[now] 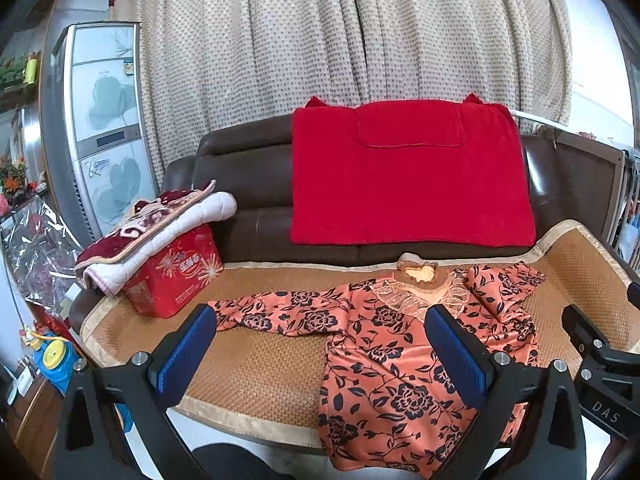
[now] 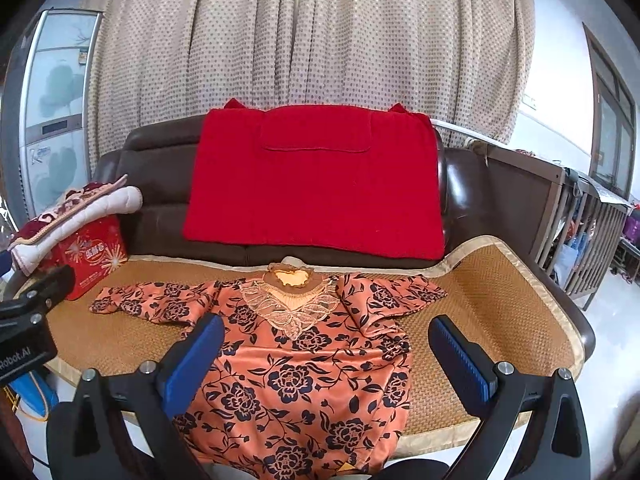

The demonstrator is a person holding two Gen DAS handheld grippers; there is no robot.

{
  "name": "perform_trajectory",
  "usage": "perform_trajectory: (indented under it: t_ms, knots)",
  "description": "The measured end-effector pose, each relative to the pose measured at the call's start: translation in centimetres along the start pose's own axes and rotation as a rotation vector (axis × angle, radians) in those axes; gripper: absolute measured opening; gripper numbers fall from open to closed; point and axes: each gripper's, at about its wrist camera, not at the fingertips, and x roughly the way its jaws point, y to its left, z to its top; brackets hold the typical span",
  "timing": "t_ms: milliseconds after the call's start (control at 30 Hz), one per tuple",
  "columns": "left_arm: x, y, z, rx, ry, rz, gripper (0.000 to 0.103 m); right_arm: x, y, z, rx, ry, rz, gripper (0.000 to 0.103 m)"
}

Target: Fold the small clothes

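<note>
Orange cloth with dark flowers makes up the small top (image 2: 304, 364), which lies flat, front up, on a woven straw mat (image 2: 480, 320) spread over the seat of a brown sofa (image 2: 156, 168). Its lacy collar (image 2: 288, 304) points to the sofa back, and its bottom edge hangs a little over the front of the mat. One sleeve (image 2: 148, 300) is stretched out toward the red box, and the other sleeve (image 2: 384, 300) is bent back on itself. The left gripper (image 1: 320, 356) hangs above the mat and the top with its blue fingers (image 1: 188, 348) spread wide and holding nothing. The right gripper (image 2: 326, 360) hangs over the top too, with its blue fingers (image 2: 464, 360) also spread wide and holding nothing. Behind the top, a red towel (image 2: 316, 192) hangs over the sofa back. A red box (image 1: 176, 276) stands on the mat near the stretched sleeve, with a folded blanket (image 1: 156, 232) on it. The box has white writing, too small to read. A dotted curtain (image 2: 304, 40) hangs behind the sofa, a tall fridge (image 1: 104, 128) stands beside it, and a wooden crib (image 2: 592, 232) is on the other side. One gripper body reads "DAS" and the other "Robot.AI".
</note>
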Motion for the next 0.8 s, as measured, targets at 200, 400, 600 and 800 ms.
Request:
perform_trajectory:
  t_ms: [200, 400, 600, 800]
  knots:
    - [3.3, -0.2, 1.2, -0.019, 0.009, -0.011, 0.103, 2.6, -0.2, 0.8, 0.003, 0.023, -0.029, 0.103]
    - [8.0, -0.4, 1.5, -0.023, 0.040, -0.006, 0.103, 6.6, 0.0, 1.5, 0.007, 0.062, -0.026, 0.103]
    - [18.3, -1.7, -0.1, -0.020, 0.161, -0.035, 0.103, 14.7, -5.4, 0.5, 0.191, 0.140, 0.151, 0.103]
    - [28.0, -3.7, -2.0, -0.045, 0.253, 0.002, 0.103, 25.9, -20.0, -3.7, 0.637, 0.145, 0.216, 0.103]
